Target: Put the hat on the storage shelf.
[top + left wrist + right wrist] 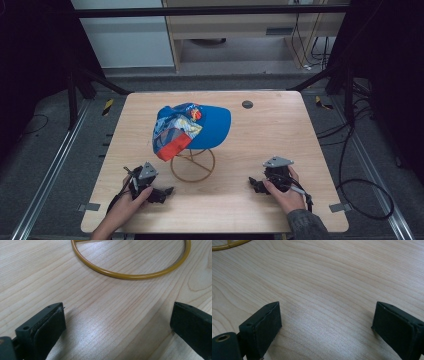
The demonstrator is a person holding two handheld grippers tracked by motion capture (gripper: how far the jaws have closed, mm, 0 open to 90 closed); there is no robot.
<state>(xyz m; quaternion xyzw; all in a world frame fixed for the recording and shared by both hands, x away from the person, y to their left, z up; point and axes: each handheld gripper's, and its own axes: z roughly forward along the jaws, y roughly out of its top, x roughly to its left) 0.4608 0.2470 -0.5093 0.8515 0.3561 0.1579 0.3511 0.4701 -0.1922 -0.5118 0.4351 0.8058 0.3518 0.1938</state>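
With both of my grippers resting low on the counter near its front edge, I log positions from left to right. The left gripper sits at the front left, jaws apart with nothing between them; in the left gripper view only bare wood lies between the pads, and the yellow ring base of the stand curves just ahead of them. In the high view that ring base is forward and to the right of this gripper, near but not touching. On the stand hangs the cap, blue with a printed panel and an orange-red patch, above the ring and a little toward the far side; its brim points toward the right of the counter, so its long axis runs roughly left to right. The right gripper lies at the front right, jaws likewise apart and empty, and the right gripper view catches just a sliver of the ring at its top left corner. Judgement: the left gripper is the nearer one to the stand and the cap's crown, the right one better placed for the brim; either must rise and travel forward and inward to reach the cap.
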